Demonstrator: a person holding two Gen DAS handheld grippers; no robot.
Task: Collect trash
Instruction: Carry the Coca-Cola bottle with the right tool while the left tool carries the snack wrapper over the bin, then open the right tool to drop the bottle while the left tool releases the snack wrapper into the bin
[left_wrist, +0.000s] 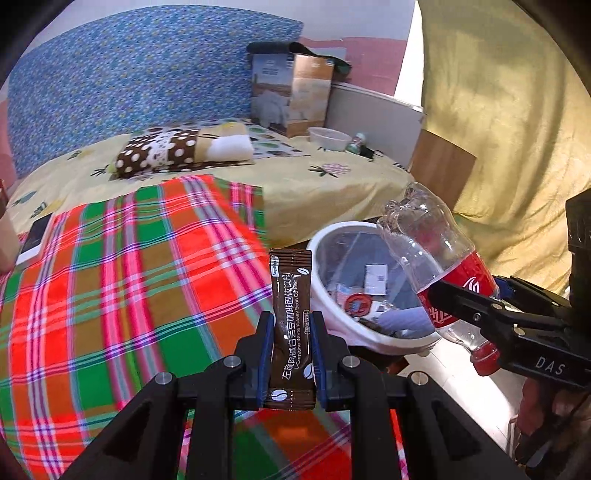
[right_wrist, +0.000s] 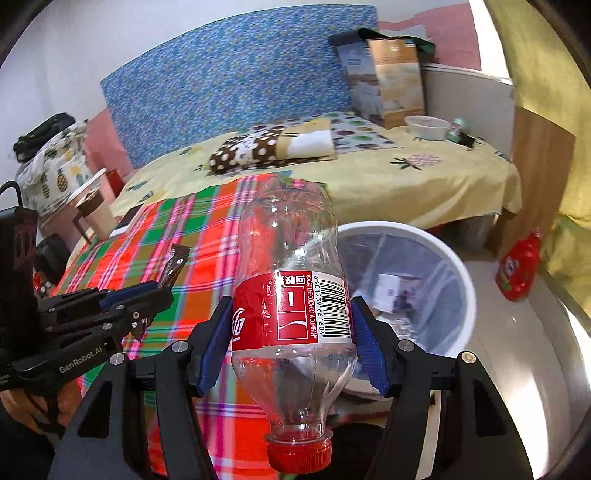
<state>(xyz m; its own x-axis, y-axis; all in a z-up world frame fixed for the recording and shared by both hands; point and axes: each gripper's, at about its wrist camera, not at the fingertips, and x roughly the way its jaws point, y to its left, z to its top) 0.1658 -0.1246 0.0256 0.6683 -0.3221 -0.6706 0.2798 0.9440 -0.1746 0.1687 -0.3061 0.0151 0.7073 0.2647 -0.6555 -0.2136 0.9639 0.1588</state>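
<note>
The white trash bin (left_wrist: 373, 291) is taken as the landmark. A brown coffee sachet (left_wrist: 291, 325) is pinched upright between the pads of the left hand-held gripper (left_wrist: 291, 339), just left of the bin's rim and above the plaid blanket (left_wrist: 129, 295). An empty cola bottle (right_wrist: 291, 314), cap toward the camera, is clamped across its red label by the right hand-held gripper (right_wrist: 291, 332); in the left wrist view it is seen above the bin's near right rim.

Several slips can be judged likely. The sachet is held only by its lower part, so it could be pulled askew or dropped onto the blanket if released before the bin's opening is reached. The bottle is thin and already crumpled; it could squirm out of the pads or strike the rim and bounce onto the floor if let go short of the opening. A clash of the two grippers over the bin is also possible, since both are close to it.

Beyond the bin, a bed with a yellow sheet (left_wrist: 295, 184), a folded spotted cloth (left_wrist: 177, 147), a paper bag (left_wrist: 291, 92) and a white bowl (left_wrist: 330, 137) are seen. To the right of the bin a red bottle (right_wrist: 519, 271) lies on the floor. Nothing is seen blocking the opening; paper scraps already lie inside.
</note>
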